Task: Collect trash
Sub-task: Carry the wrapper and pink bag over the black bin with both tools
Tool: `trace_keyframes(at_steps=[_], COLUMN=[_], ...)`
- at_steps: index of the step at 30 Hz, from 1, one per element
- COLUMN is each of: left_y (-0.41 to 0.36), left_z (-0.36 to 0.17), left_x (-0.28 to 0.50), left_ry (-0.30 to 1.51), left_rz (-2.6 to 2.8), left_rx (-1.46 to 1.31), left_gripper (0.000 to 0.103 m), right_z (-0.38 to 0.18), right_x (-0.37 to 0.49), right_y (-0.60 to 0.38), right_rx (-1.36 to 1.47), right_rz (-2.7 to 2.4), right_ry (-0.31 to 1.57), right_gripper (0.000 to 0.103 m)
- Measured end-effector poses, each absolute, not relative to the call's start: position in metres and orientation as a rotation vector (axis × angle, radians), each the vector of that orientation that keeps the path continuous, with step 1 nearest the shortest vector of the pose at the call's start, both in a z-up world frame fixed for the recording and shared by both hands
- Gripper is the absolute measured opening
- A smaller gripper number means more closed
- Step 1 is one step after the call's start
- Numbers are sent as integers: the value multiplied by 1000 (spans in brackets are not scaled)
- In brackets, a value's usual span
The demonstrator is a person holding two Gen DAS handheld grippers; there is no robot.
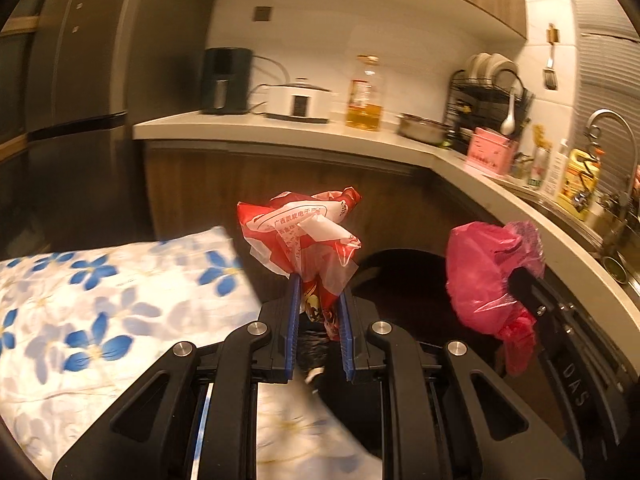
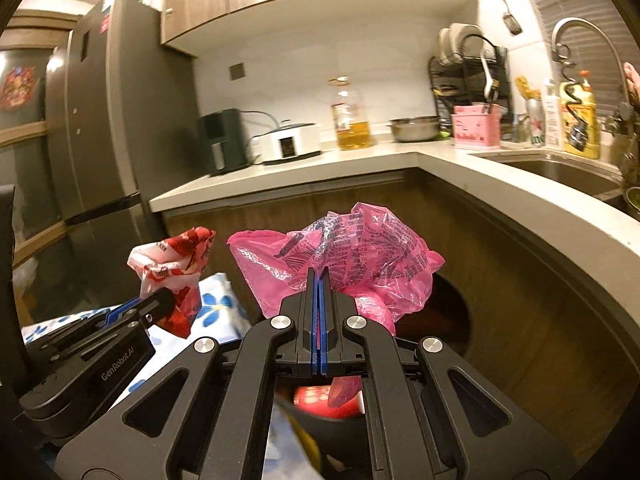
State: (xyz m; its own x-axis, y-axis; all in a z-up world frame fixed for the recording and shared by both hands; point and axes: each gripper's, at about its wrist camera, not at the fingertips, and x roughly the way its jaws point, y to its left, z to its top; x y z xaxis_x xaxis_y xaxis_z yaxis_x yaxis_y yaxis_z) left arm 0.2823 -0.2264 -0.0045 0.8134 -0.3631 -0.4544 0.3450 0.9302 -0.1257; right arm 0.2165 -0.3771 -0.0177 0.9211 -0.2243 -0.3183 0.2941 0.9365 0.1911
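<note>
My left gripper (image 1: 319, 286) is shut on a crumpled red and white plastic wrapper (image 1: 304, 232) and holds it up over the edge of a black trash bin (image 1: 404, 280). It also shows in the right wrist view (image 2: 160, 300), with the wrapper (image 2: 176, 264) at its tip. My right gripper (image 2: 319, 276) is shut on a crumpled pink plastic bag (image 2: 340, 252), held above the bin (image 2: 340, 416), which holds red trash. In the left wrist view the right gripper (image 1: 520, 280) and pink bag (image 1: 484, 276) are to the right.
A table with a blue-flowered white cloth (image 1: 100, 300) lies left of the bin. Behind is an L-shaped counter (image 2: 360, 156) with an air fryer, cooker, oil bottle (image 2: 352, 116), metal bowl, pink box, dish rack and sink (image 2: 560, 168). A grey fridge (image 2: 104, 140) stands left.
</note>
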Motion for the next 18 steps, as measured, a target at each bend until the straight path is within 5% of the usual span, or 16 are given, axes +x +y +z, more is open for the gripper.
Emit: trace_keyframes(at_steps=[18], left_y=[-289], left_z=[-24], left_x=[298], left_ry=[527], left_rz=[-507], left_rx=[0], left_gripper=[28], right_z=[-35], right_x=[229], right_y=[-433], right_rx=[298], right_rz=[-281], right_ry=[352], right_gripper=[8])
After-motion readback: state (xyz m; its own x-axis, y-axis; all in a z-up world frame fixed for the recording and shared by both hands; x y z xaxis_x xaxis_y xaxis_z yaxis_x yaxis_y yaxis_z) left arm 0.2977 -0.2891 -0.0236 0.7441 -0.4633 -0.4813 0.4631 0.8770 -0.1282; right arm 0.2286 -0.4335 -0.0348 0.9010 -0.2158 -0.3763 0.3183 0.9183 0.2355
